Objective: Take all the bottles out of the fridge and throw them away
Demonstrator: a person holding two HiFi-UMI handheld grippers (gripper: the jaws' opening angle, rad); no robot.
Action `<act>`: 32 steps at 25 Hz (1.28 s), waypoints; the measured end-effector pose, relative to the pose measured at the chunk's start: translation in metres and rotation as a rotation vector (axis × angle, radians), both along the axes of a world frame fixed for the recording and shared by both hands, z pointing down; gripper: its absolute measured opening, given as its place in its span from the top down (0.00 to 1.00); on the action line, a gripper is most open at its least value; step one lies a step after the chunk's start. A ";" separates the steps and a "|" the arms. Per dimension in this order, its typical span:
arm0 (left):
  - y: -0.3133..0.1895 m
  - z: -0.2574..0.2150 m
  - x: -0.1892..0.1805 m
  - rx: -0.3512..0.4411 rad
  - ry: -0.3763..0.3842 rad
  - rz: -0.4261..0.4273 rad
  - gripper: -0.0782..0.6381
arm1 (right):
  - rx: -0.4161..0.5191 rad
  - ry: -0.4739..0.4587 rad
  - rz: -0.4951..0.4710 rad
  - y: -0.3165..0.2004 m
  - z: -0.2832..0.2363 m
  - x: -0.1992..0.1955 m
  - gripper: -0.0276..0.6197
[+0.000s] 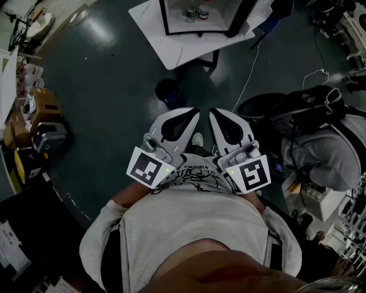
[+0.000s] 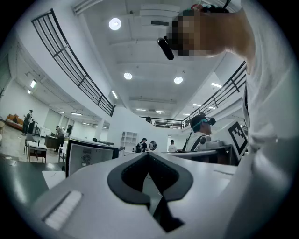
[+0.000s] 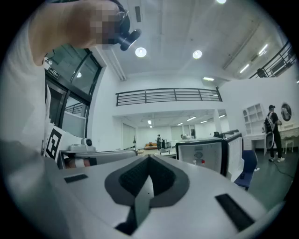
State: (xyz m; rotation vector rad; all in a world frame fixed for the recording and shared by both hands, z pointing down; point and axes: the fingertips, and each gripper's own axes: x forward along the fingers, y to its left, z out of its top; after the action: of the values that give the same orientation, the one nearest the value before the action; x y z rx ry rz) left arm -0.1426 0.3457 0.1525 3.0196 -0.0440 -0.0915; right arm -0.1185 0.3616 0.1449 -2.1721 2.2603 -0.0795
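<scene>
Dark, glossy floor (image 1: 103, 86) beneath the left gripper (image 1: 193, 113); white table (image 1: 168, 48) ahead of it. Ahead of the right gripper (image 3: 149, 158): white walls (image 3: 105, 116), balcony railing (image 3: 168, 95), round ceiling lights (image 3: 140, 52); tall windows (image 3: 70, 84) to its left.

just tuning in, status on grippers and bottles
Left gripper and right gripper shut, empty, held at the chest. Bottles in the fridge on the white table, untouched. Dark bin on the floor before it; nothing blocking.
</scene>
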 end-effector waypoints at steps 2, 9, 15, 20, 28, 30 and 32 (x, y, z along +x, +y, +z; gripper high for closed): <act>0.003 -0.002 0.001 0.001 0.000 -0.001 0.88 | -0.003 0.000 -0.001 0.003 -0.001 0.002 0.94; 0.007 -0.006 0.008 0.015 0.035 0.009 0.88 | -0.002 0.010 -0.003 0.008 -0.003 0.007 0.94; 0.008 -0.006 0.022 0.014 0.015 -0.001 0.88 | 0.024 -0.012 -0.004 0.009 -0.005 0.025 0.94; 0.005 -0.008 0.042 0.027 0.024 -0.015 0.88 | 0.024 -0.010 -0.027 0.005 -0.005 0.043 0.94; 0.008 -0.007 0.081 0.018 0.002 -0.037 0.88 | 0.031 -0.013 -0.062 0.004 -0.007 0.080 0.94; 0.009 -0.006 0.089 0.005 -0.008 -0.042 0.88 | 0.031 -0.013 -0.065 0.004 -0.007 0.089 0.94; 0.008 -0.007 0.096 0.009 0.004 -0.051 0.88 | 0.029 -0.017 -0.065 0.004 -0.006 0.098 0.94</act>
State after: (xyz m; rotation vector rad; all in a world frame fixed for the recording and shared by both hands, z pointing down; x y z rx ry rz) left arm -0.0467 0.3538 0.1453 3.0278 -0.1199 -0.1021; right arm -0.0209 0.3652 0.1389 -2.0758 2.3085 -0.0646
